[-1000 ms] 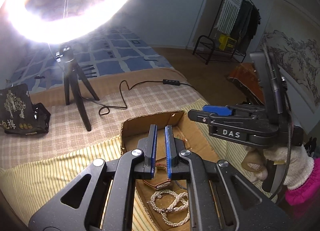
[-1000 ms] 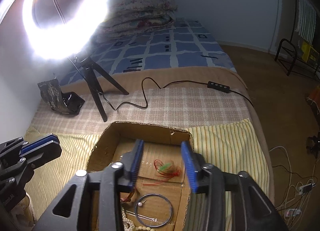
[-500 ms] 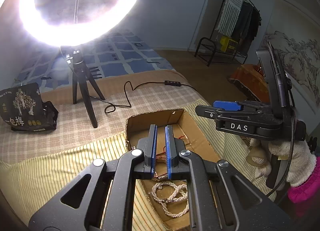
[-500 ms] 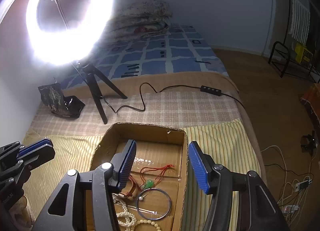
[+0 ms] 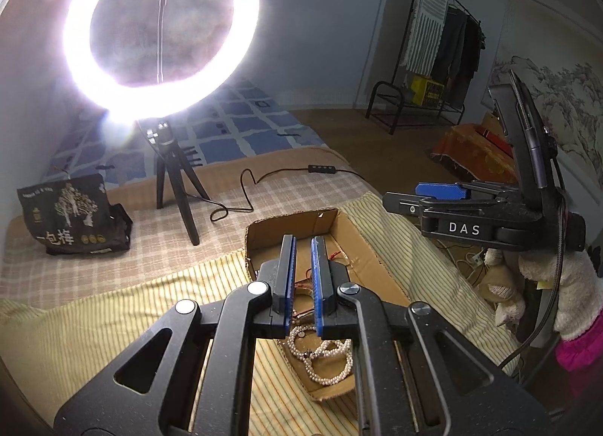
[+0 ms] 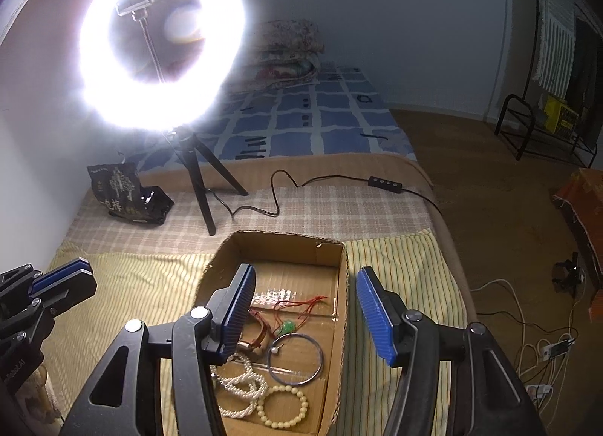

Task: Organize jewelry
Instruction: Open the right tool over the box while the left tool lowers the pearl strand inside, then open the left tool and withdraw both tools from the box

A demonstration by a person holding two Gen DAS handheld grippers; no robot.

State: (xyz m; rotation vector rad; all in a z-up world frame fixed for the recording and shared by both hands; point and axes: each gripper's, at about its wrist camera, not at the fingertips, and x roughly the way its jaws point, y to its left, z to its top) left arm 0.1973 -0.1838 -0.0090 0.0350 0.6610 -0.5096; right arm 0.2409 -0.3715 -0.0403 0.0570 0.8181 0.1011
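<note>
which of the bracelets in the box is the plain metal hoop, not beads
The thin silver bangle, lying in the cardboard box just beyond the cream bead bracelet and right of the white pearl strands. It alone is a smooth, unbeaded ring.

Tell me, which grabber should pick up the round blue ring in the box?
Probably the right gripper. Its jaws are open and empty, and the blue ring lies in the cardboard box just below them. The left gripper is shut and sits over the pearl strand instead.
</note>
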